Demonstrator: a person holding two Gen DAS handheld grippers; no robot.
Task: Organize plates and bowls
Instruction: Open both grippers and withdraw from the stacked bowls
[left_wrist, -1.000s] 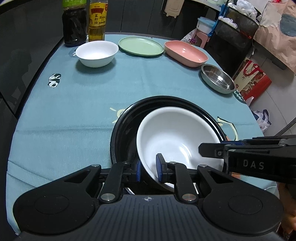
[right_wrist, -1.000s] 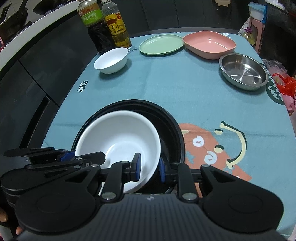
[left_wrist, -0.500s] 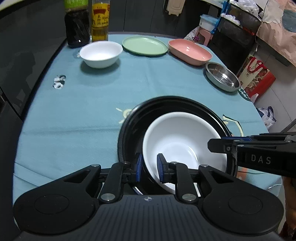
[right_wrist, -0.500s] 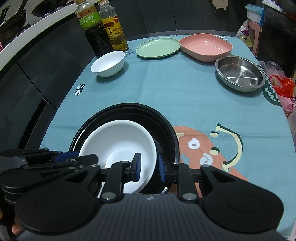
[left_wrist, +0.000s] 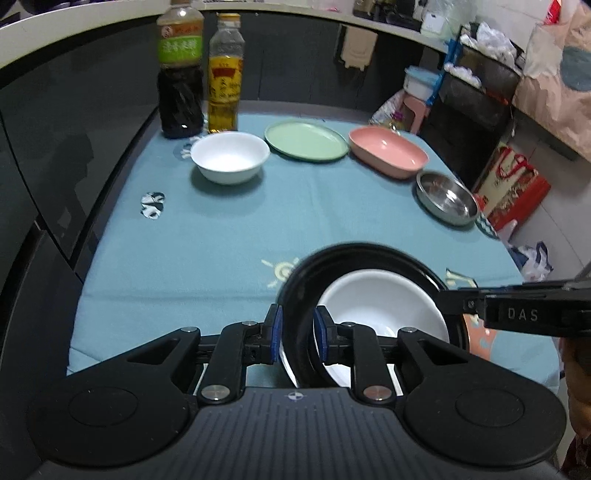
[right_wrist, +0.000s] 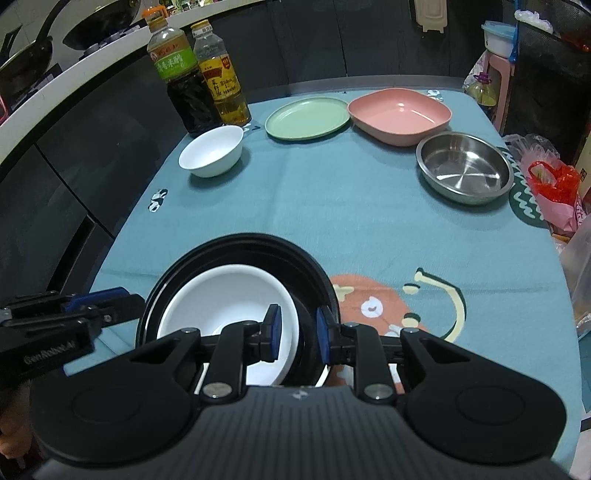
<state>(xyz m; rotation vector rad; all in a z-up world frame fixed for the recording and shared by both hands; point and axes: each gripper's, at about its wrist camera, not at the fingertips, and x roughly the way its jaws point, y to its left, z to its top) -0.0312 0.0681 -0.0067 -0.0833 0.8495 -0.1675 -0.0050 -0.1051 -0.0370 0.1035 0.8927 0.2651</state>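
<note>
A: Item one, tableware; what do we count?

B: We count six pieces on the tabletop (right_wrist: 369, 229); one large black dish (right_wrist: 258, 251) near the front edge; one large white bowl (right_wrist: 229, 295) lying inside it, tilted toward the near side; one small white bowl (right_wrist: 212, 151) at the far left; one green plate (right_wrist: 308, 118) beside it; one pink dish (right_wrist: 400, 112) just right of the plate; one steel bowl (right_wrist: 465, 168) nearest the right edge.

A: Item two, bottles?

B: Two, upright at the far left corner; one dark sauce bottle (right_wrist: 181, 81) with a green label; one amber oil bottle (right_wrist: 221, 81) touching its right side.

A: Item three, grippers?

B: Two; the left gripper (left_wrist: 297, 338) has its jaws narrowly apart, straddling the left rims of the black dish and white bowl together; the right gripper (right_wrist: 297, 338) has its jaws at the same narrow gap, astride both rims on the right side; we cannot tell whether either pair presses firmly or only brackets the rims.

A: Item four, covering?

B: One teal cloth with cartoon prints, under everything.
</note>
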